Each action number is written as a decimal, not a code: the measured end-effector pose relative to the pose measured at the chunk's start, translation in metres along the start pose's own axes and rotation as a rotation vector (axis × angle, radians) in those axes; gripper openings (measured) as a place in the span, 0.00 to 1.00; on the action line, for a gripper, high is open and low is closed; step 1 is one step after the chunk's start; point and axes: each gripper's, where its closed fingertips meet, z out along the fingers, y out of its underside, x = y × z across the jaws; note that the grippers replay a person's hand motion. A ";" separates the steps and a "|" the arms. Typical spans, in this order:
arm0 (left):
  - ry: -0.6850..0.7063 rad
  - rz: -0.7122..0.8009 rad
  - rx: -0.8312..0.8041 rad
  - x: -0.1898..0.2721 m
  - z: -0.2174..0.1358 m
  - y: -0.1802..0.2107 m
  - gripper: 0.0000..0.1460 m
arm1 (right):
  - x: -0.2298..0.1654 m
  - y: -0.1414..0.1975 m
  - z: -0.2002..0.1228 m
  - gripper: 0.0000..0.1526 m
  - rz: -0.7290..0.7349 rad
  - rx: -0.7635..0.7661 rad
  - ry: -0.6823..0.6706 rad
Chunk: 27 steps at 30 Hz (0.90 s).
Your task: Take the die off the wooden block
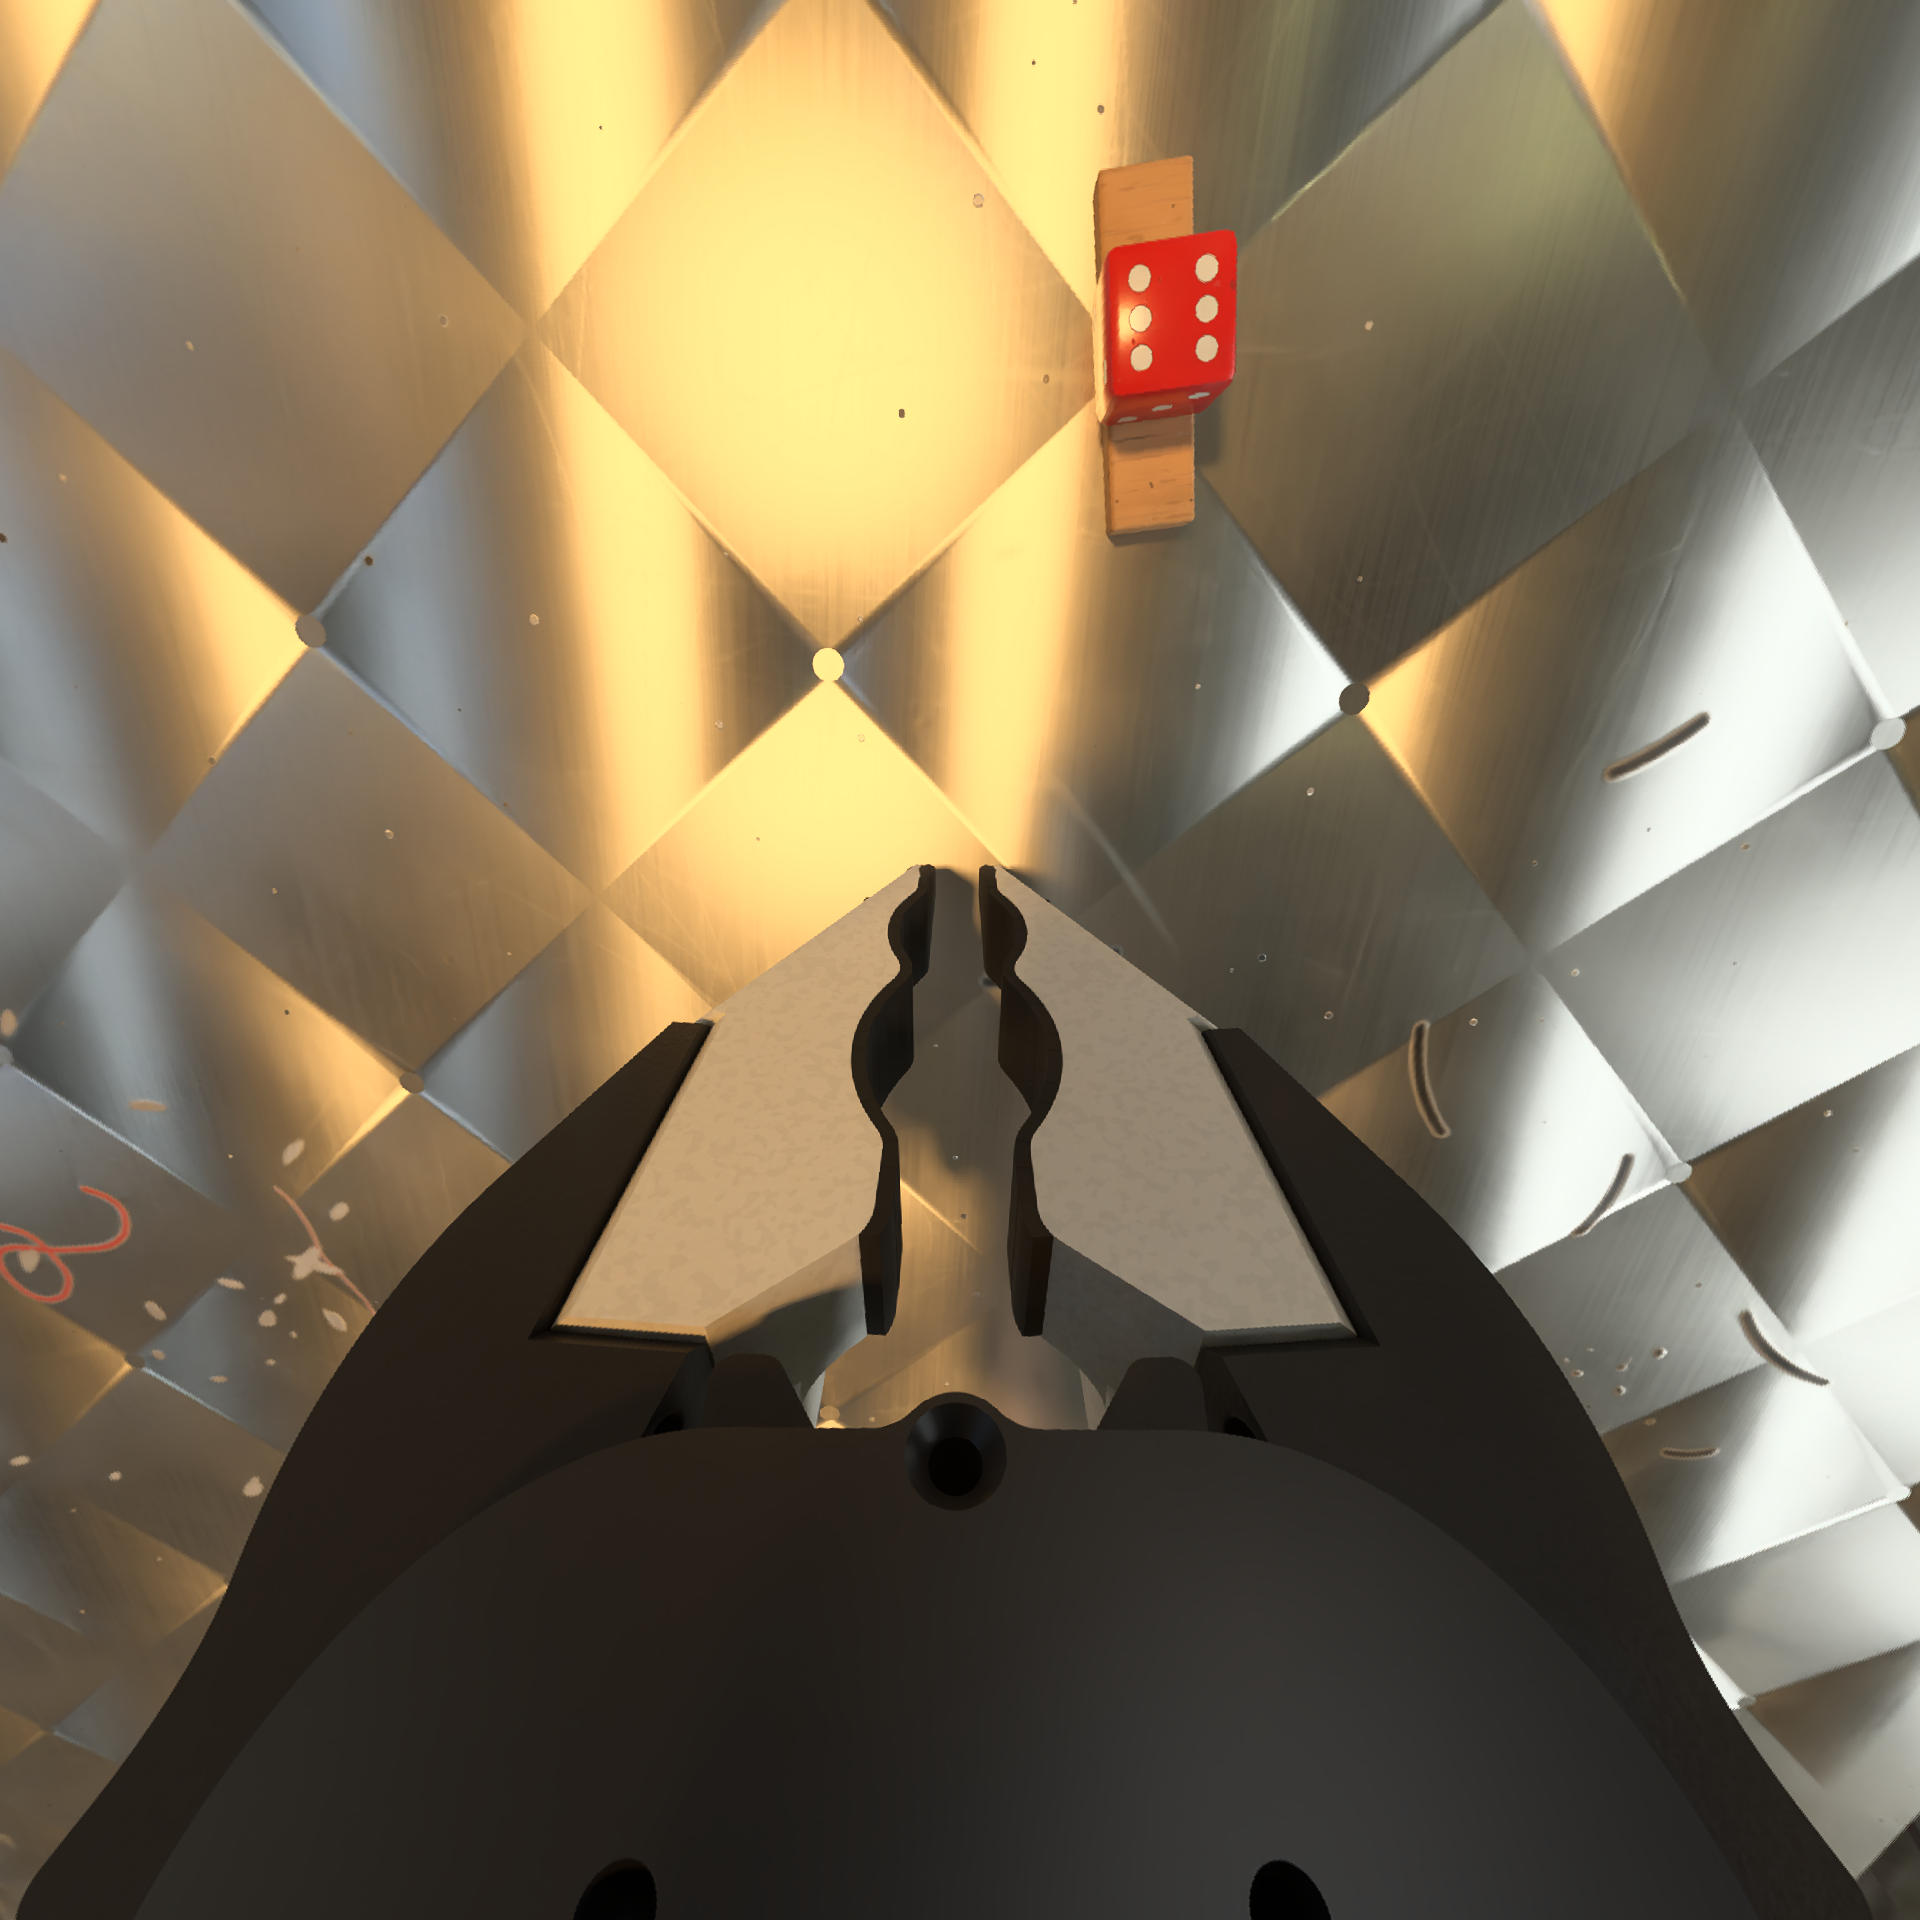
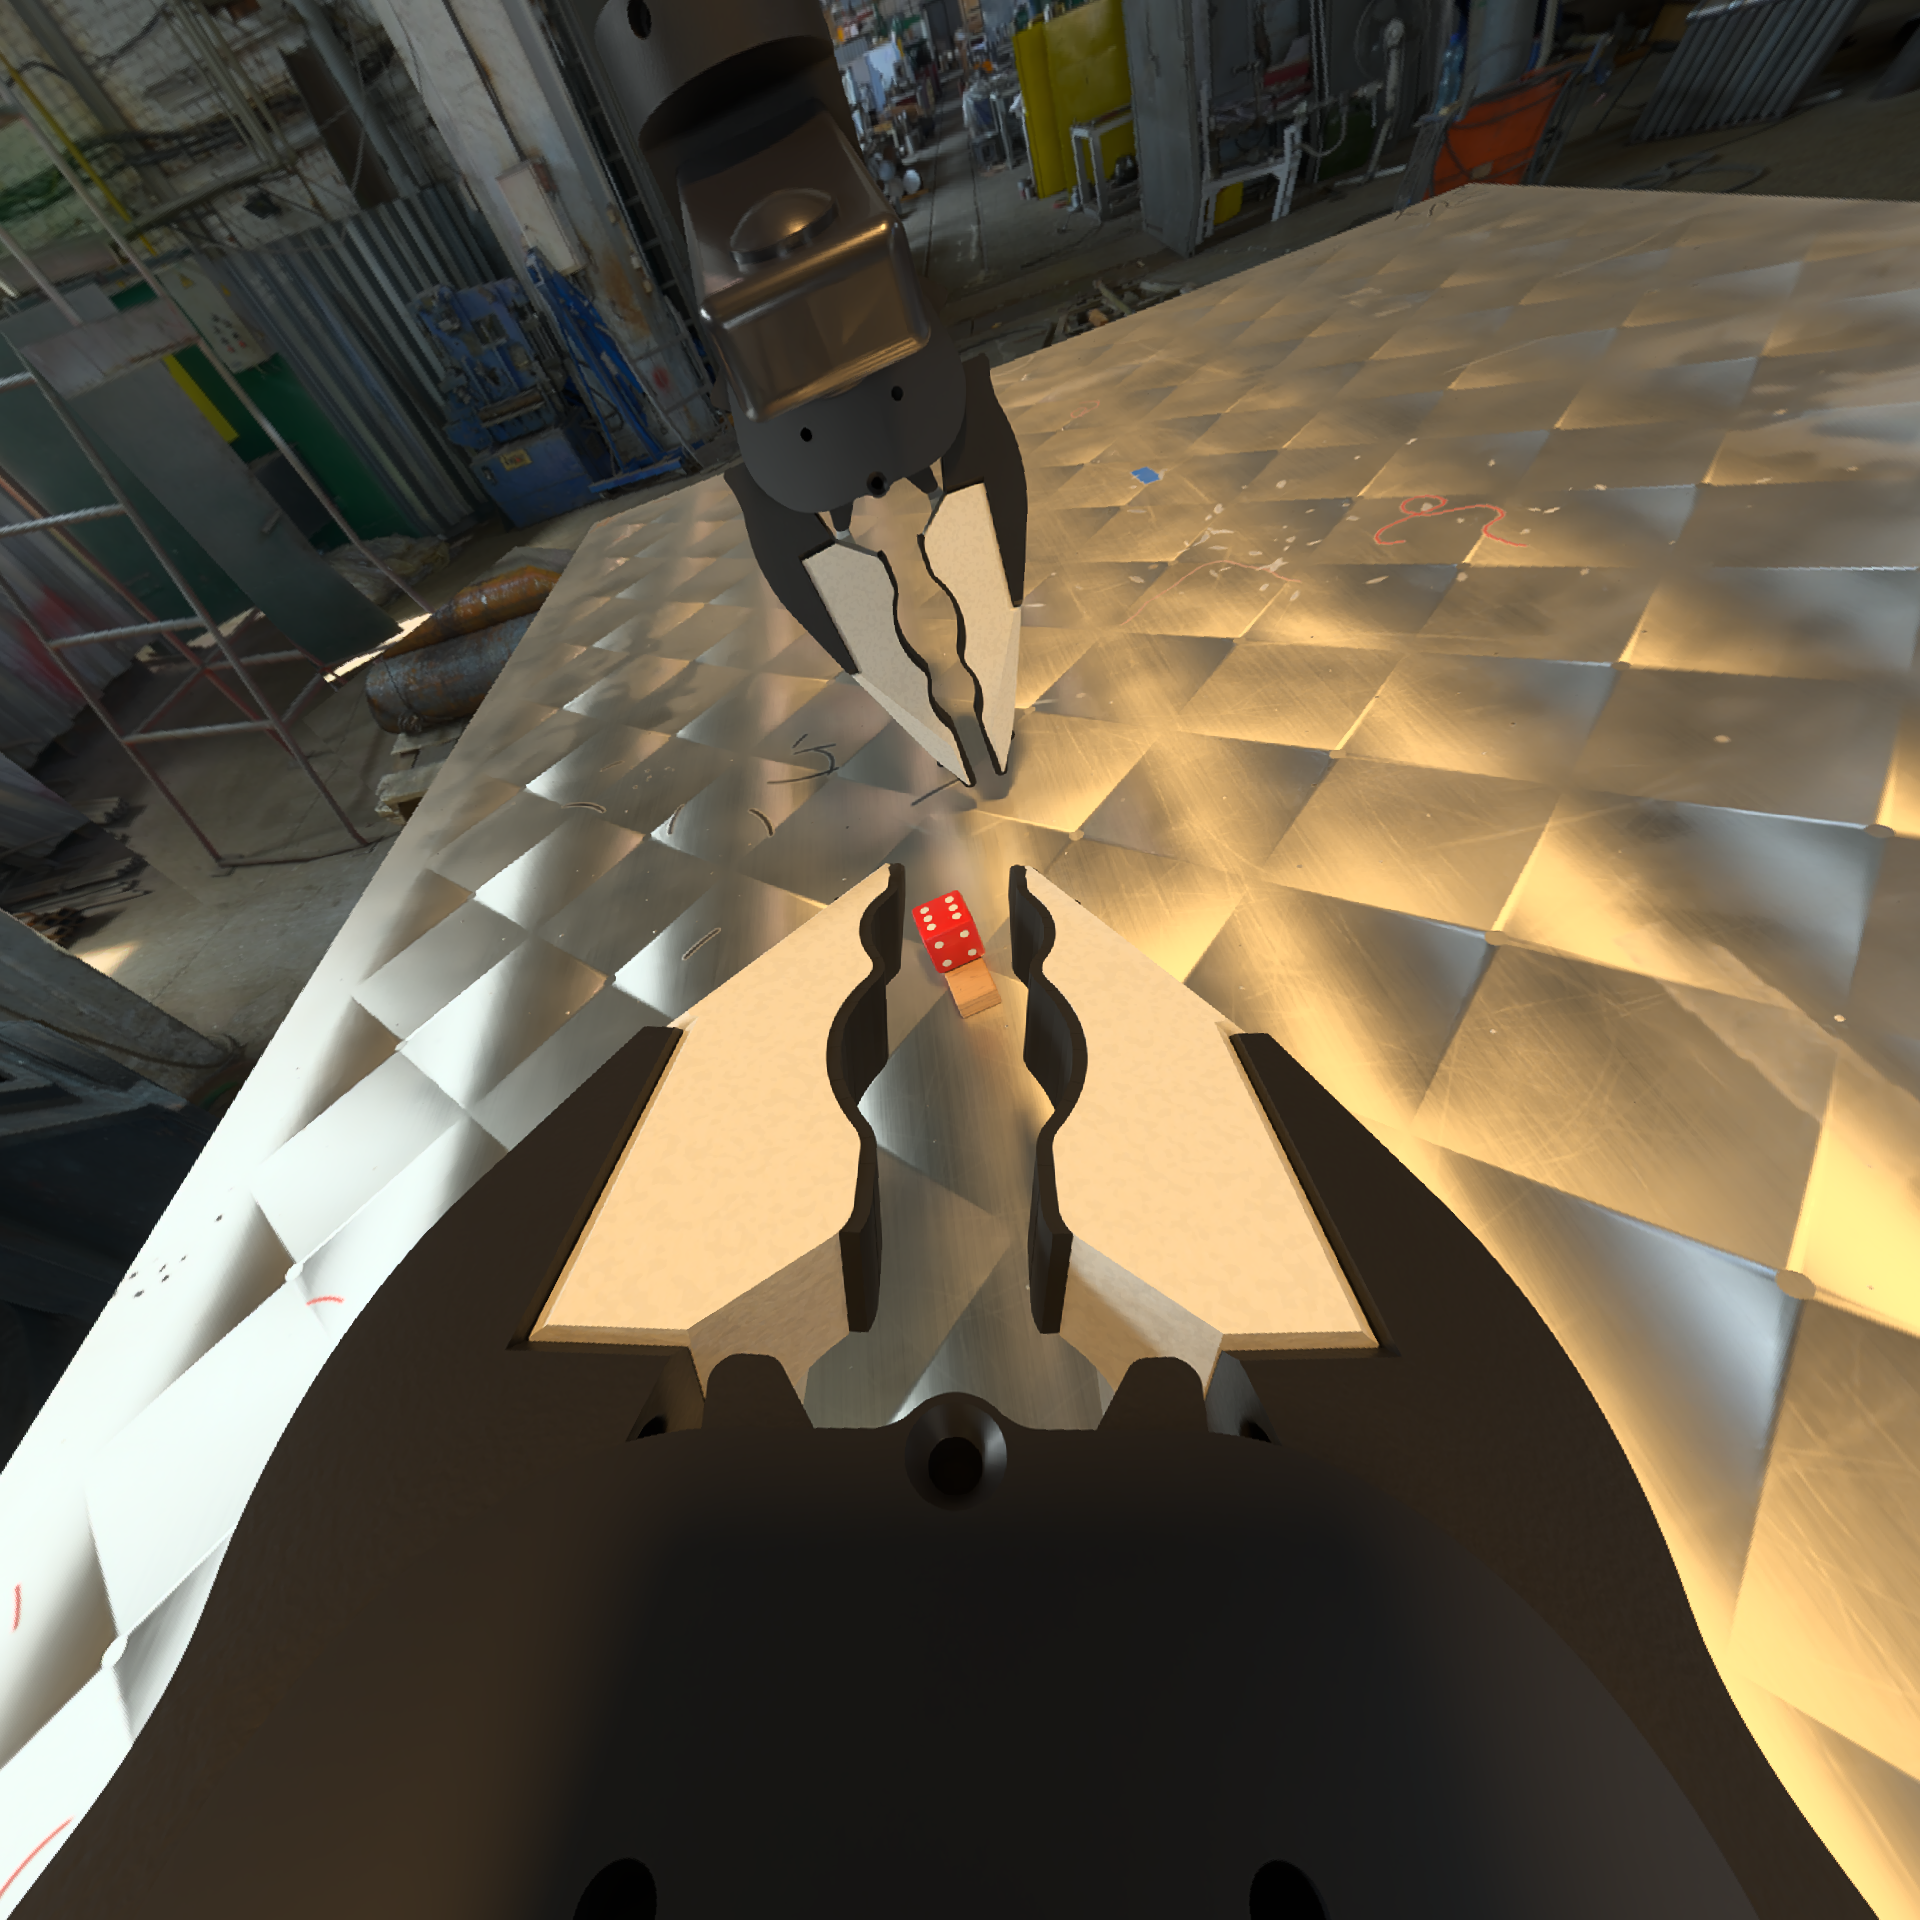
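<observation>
The right gripper [image 2: 954, 883] is seen with its two pale, wavy-edged fingers parted, and nothing is held between them. Framed in the gap just beyond the fingertips is the small red plastic die with white pips [image 2: 948, 928], which is seated on the narrow, flat, light wooden block [image 2: 978, 992]. No contact between the fingers and the die can be made out; the gripper appears to be lined up on it from above and somewhat short of it.

The left gripper [image 1: 956, 871] is shown with its fingers drawn nearly together, only a thin slit being left between the tips, and nothing is gripped. From its own camera the die [image 1: 1170, 324] is seen well ahead of the tips and off to the right, resting across the middle of the wooden block [image 1: 1148, 488], so that both ends of the block stick out beyond it. In the right wrist view this gripper [image 2: 982, 771] is found beyond the die, with its tips pointed down close to the surface; whether they touch it cannot be told.

Everything is carried by a brushed metal tabletop with a diamond-tiled pattern [image 2: 1455, 831], marked with red scribbles [image 2: 1439, 522] and pale flecks. A cluttered workshop is visible past its far edge.

As for progress, nothing of the task proper is judged to be done: the die is on the block and ungripped. An approach by the right gripper seems under way; closing on the die, lifting it clear, and setting it down off the block are left.
</observation>
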 end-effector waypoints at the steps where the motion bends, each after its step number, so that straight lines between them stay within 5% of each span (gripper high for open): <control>1: 0.000 0.000 0.001 0.000 0.000 0.000 0.06 | 0.000 0.000 0.000 0.13 0.001 -0.001 -0.001; 27: 0.002 0.034 -0.011 0.001 0.002 0.004 0.02 | -0.002 0.005 0.002 0.13 -0.002 -0.029 -0.013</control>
